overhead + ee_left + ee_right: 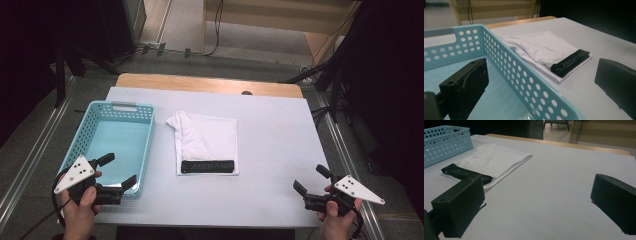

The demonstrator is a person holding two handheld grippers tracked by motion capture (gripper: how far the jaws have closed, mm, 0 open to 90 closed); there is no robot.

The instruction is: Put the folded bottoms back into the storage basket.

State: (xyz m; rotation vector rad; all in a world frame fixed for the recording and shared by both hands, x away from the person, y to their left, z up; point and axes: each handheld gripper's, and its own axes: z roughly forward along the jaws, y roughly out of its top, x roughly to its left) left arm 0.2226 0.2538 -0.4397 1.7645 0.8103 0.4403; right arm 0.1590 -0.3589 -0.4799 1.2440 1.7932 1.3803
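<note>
Left gripper [119,171] jaws wide, straddling basket [95,120] wall, gripping nothing; right gripper [311,179] wide, empty, folded white garment [206,135] ahead

Looks like a lab or recording studio, not a home. Black curtains [30,60] hang on both sides w/ dark stand legs [62,75] planted on the floor left and right of the two grippers. Cables [216,30] trail over bare grey flooring ahead of them, beyond the white-covered table [280,150]. Floor rails [30,165] run alongside. Far end is dim, prob. a wooden platform [280,15].
</note>
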